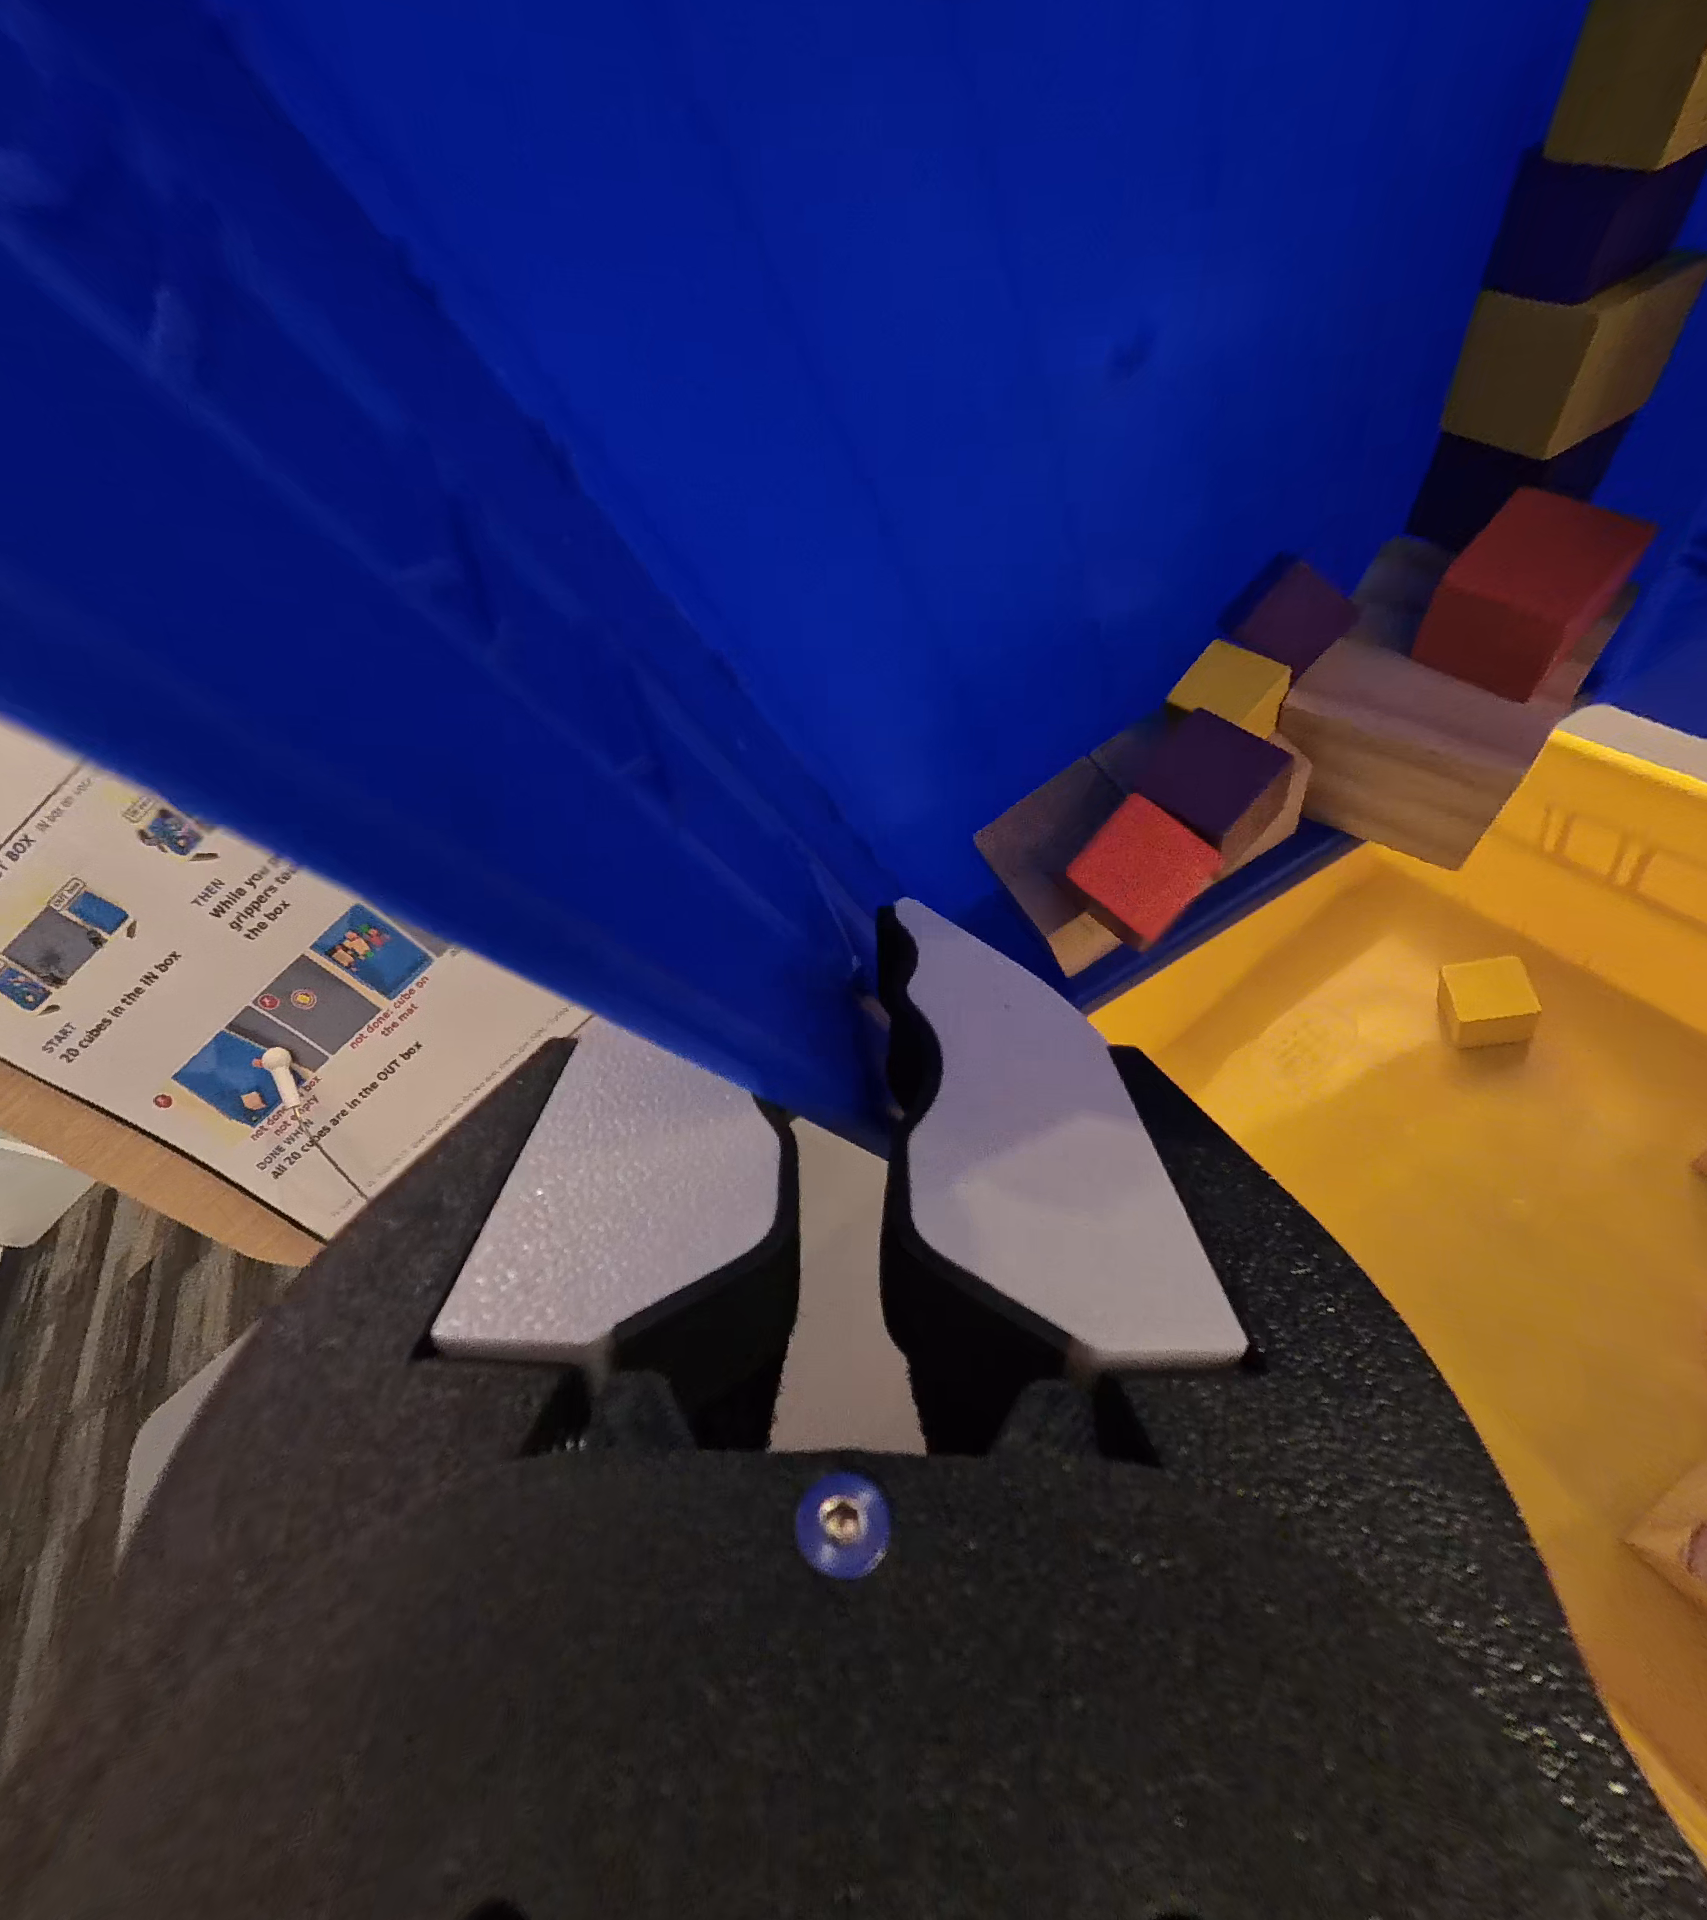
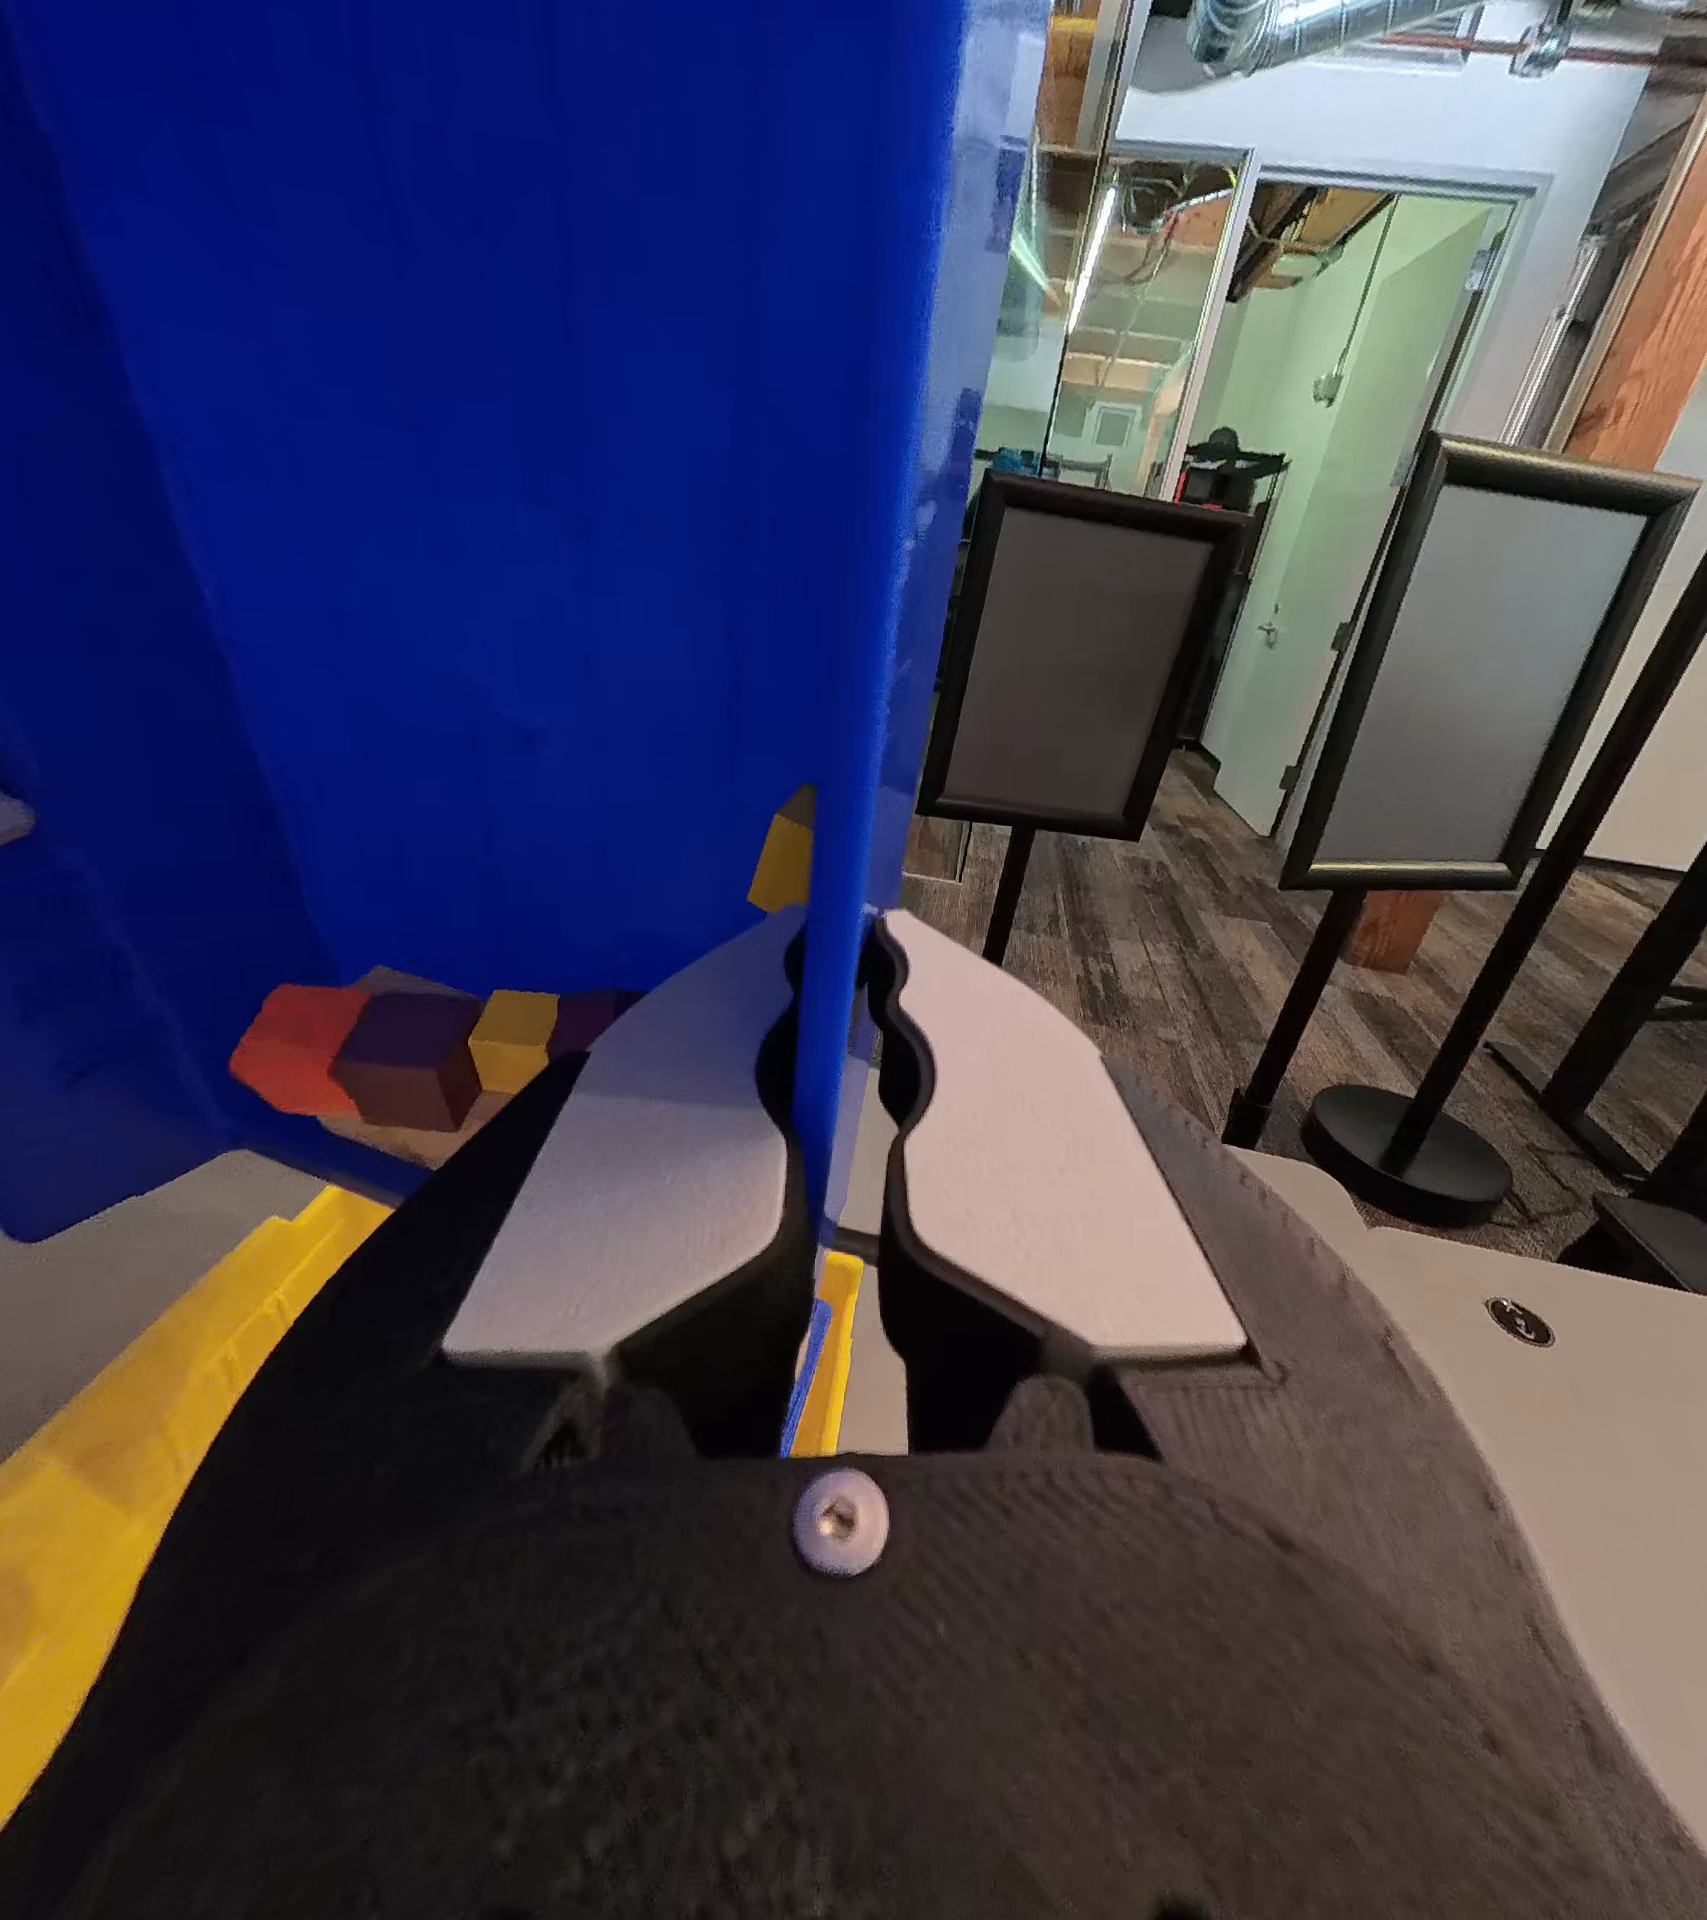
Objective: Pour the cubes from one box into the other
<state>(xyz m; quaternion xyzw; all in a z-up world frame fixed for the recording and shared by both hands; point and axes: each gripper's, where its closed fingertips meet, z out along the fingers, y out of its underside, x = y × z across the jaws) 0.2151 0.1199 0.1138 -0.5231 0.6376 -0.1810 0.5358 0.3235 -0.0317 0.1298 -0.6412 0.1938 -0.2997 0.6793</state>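
Observation:
Both grippers hold the blue box tilted steeply over the yellow box. My left gripper is shut on the wall of the blue box. My right gripper is shut on the opposite wall of the blue box. Several red, purple, yellow and bare wooden cubes pile at the blue box's low rim above the yellow box. A yellow cube, a red one and some wooden ones lie inside the yellow box. In the right wrist view the cubes crowd the low rim over the yellow box.
A printed instruction sheet lies on a wooden table edge at the left. A grey tabletop is at the right. Two black framed sign stands stand on the floor beyond, with a wooden column and glass doors behind.

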